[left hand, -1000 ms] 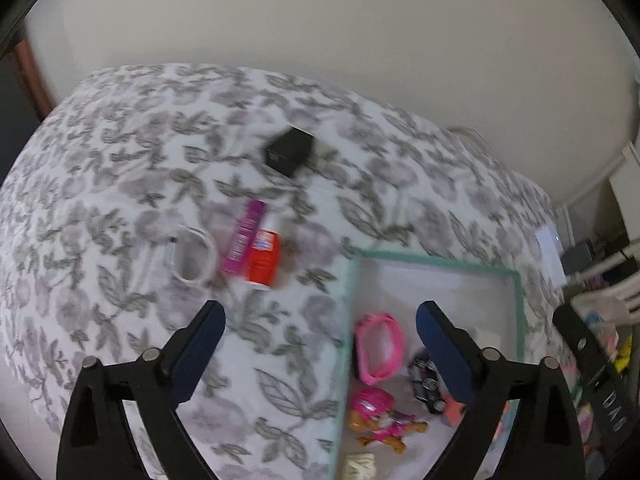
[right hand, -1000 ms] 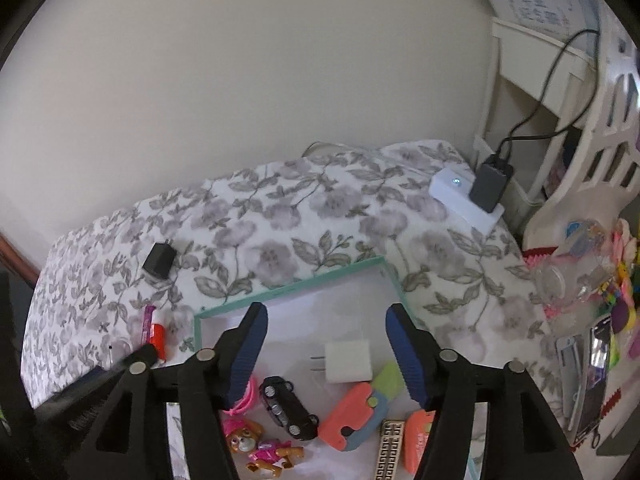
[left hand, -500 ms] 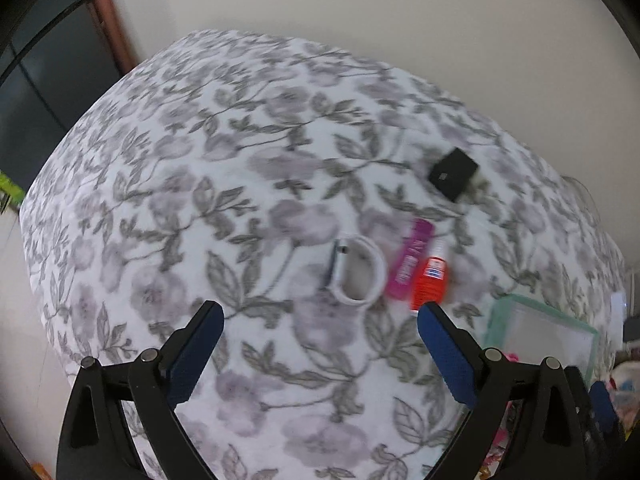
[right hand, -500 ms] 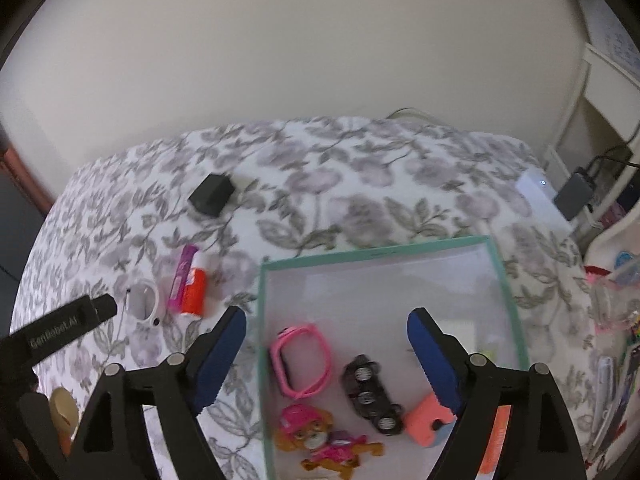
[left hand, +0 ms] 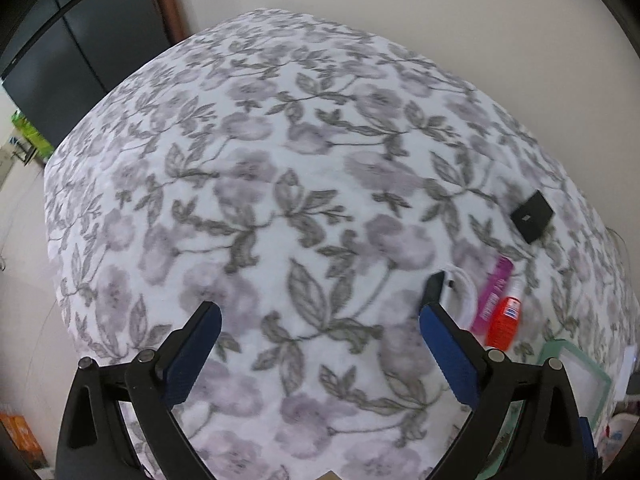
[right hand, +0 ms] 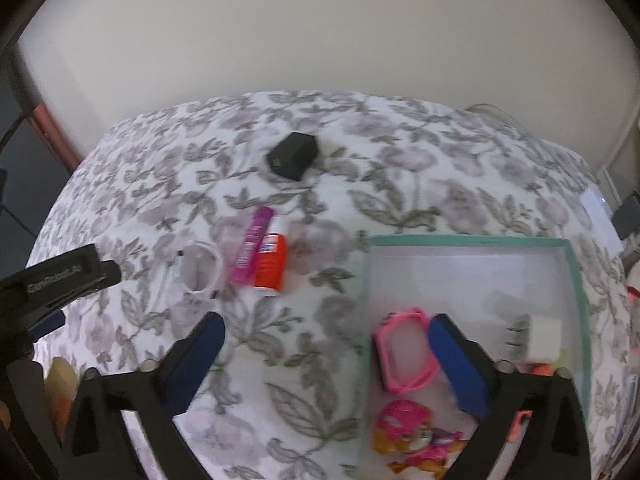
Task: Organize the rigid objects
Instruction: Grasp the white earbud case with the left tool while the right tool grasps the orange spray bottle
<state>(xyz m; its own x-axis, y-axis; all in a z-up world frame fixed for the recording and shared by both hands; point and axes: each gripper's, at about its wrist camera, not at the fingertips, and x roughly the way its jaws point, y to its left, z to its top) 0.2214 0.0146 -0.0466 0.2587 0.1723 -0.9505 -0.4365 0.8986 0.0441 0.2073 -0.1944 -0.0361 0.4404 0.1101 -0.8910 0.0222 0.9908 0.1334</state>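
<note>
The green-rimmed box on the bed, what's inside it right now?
Inside the green-rimmed box: a pink frame, a pink toy figure, a white plug adapter and something orange. The right gripper, open, covers part of the box's near side.

A home is shown, most likely a bedroom. A soft bed cover (left hand: 280, 208) with grey flowers and leaves is spread over a wide, puffy surface, and a plain cream wall (right hand: 320, 32) is seen right behind it. Small everyday things are scattered on the cover: a pink tube (right hand: 252, 250), a little red bottle (right hand: 271, 261), a white cable (right hand: 200, 268) and a black cube (right hand: 294, 156). A box with a green rim (right hand: 472, 239) is filled with toys, such as a pink frame (right hand: 404, 350) and a puppy figure (right hand: 416, 436). A dark door with a brown frame (left hand: 166, 0) is seen at one side
</note>
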